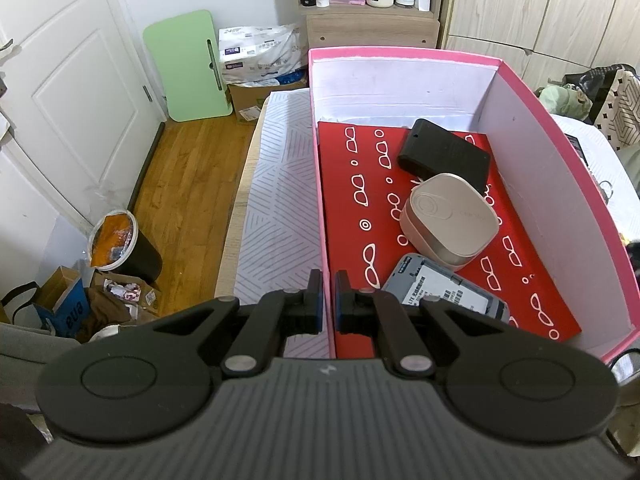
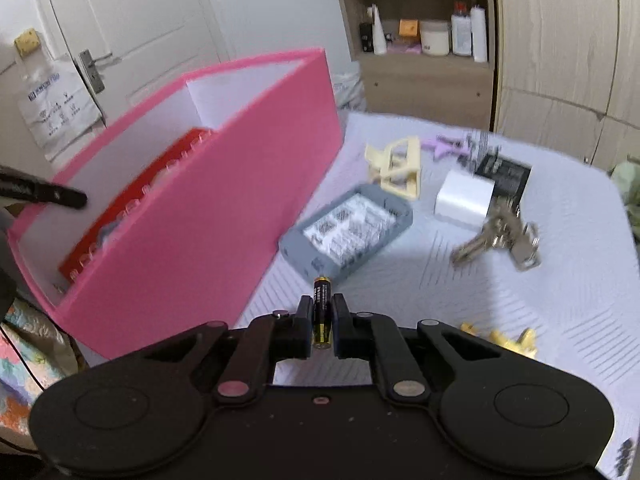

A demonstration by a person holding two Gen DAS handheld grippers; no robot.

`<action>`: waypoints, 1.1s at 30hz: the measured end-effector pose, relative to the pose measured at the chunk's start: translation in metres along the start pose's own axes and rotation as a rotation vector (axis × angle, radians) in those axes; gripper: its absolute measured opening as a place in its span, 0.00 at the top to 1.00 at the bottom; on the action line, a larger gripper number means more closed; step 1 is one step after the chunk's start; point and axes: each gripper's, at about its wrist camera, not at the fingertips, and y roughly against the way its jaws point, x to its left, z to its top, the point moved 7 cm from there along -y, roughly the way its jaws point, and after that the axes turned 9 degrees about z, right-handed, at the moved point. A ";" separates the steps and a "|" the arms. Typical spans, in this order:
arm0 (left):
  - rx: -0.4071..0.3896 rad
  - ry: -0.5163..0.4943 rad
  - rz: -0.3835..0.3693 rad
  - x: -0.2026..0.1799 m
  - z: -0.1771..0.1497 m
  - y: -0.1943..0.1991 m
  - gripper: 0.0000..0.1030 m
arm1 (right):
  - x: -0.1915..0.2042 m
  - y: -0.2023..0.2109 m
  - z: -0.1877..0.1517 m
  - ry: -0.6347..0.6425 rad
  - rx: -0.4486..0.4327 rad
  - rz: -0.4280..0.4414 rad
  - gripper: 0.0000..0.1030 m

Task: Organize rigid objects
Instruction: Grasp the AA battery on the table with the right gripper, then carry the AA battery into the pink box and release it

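Observation:
My left gripper (image 1: 328, 292) is shut on the left wall of the pink box (image 1: 400, 54), its pads pinching the thin side. On the red patterned card (image 1: 348, 240) inside the box lie a black case (image 1: 444, 152), a beige rounded device (image 1: 448, 220) and a grey device (image 1: 440, 296). In the right wrist view my right gripper (image 2: 322, 310) is shut on a black-and-gold battery (image 2: 322, 292), held lengthwise between the pads just above the bedspread, to the right of the pink box (image 2: 200, 220).
On the white striped bedspread (image 2: 520, 300) lie a second grey device (image 2: 348, 232), a cream clip (image 2: 400, 168), a white charger cube (image 2: 464, 200), keys (image 2: 500, 236), a black card (image 2: 504, 172) and yellow pieces (image 2: 504, 340). A shelf unit (image 2: 420, 72) stands behind.

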 end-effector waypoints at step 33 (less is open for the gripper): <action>0.000 0.033 -0.019 0.001 -0.002 -0.004 0.95 | 0.118 -0.132 0.154 0.297 0.244 0.134 0.85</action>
